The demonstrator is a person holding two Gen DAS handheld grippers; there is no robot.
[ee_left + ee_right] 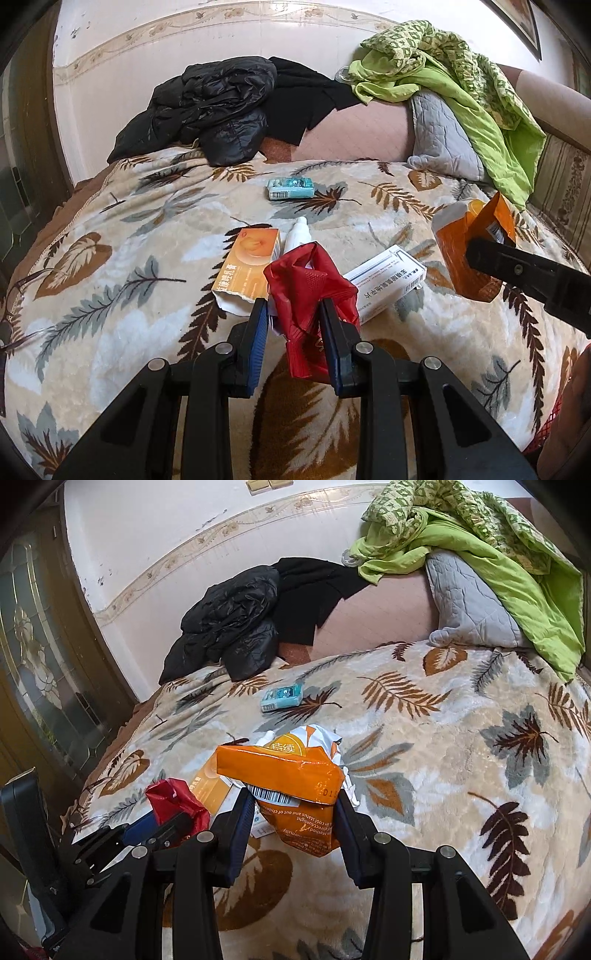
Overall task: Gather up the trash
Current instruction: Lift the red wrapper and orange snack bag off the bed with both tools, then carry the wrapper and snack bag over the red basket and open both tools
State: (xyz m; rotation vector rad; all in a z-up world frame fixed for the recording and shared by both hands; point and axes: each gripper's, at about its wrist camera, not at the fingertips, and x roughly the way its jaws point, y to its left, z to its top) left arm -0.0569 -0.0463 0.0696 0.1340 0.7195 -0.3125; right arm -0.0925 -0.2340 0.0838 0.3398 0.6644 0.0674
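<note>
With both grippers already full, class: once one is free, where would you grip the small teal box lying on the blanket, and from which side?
Grip the teal box across its short width, on the two long edges, coming straight down from above. It lies flat on the leaf-print blanket with its long side running left to right, and nothing touches it, so the fingers should probably fit on both sides; the soft pile may let them sink slightly.

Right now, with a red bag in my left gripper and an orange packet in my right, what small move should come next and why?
Probably bring the right gripper leftward and lower the orange packet toward the mouth of the red bag held by the left gripper. Both grips look closed on their items, and boxes remain on the blanket.
</note>
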